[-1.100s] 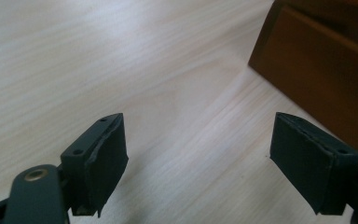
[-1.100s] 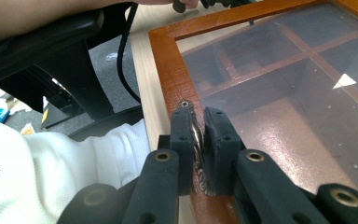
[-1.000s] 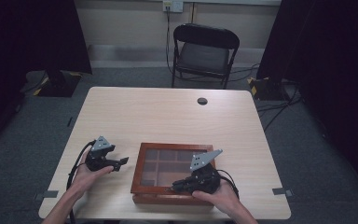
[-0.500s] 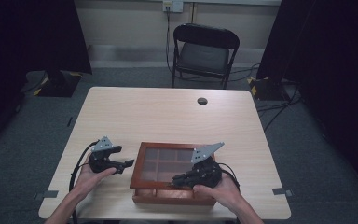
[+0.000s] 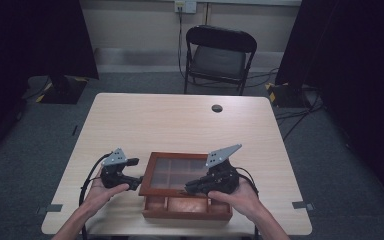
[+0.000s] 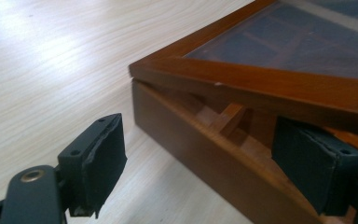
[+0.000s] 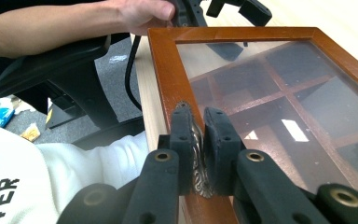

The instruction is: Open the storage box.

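Each black two-jaw tool carries a grey three-cornered plate and a trailing black cable. The right tool has matt rubbery pads and brass-ringed screw holes. The person wears a white sleeve with dark lettering.

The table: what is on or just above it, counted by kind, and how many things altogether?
Brown wooden box with a glass-paned lid: 1
Small round black disc on the light wooden table: 1
Black hand-held tools: 2, the left tool open beside the box, the right tool shut on the lid's metal clasp
Total: 4
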Tool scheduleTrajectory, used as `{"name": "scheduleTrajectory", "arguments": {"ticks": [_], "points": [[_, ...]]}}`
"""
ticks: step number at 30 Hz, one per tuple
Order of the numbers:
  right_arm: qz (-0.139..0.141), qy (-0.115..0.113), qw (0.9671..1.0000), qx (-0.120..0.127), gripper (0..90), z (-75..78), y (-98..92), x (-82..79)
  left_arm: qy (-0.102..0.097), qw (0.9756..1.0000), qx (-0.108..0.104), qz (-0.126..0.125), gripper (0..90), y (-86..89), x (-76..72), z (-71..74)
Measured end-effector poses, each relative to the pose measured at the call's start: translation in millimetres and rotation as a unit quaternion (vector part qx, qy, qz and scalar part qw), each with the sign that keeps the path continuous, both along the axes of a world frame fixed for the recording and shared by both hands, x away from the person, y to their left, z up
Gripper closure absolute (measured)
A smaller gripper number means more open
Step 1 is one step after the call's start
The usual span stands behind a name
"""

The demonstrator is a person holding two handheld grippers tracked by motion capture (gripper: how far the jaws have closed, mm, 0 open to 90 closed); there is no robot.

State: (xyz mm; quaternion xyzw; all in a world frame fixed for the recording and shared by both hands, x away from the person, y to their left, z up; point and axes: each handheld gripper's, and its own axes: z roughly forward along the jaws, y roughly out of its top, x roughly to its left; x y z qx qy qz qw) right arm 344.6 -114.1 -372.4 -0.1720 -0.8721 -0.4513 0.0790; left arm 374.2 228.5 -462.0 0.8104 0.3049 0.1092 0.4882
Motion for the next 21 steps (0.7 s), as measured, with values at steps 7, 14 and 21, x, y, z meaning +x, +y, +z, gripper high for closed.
{"name": "scheduleTrajectory", "arguments": {"ticks": [7,14,21], "points": [[0.001,-0.001,1.0000,0.001,82.9,3.4,0.1,2.2,-0.017,0.9998,-0.001,-0.012,17.7,-6.2,-4.2,3.3],[0.000,-0.009,1.0000,-0.001,82.9,11.0,0.3,4.8,-0.016,0.9993,-0.023,-0.026,19.0,-15.7,-5.3,6.4],[-0.007,-0.017,0.9998,0.001,82.7,13.2,-0.3,3.8,-0.023,0.9990,-0.025,-0.030,19.6,-17.9,-6.8,8.5]]}}
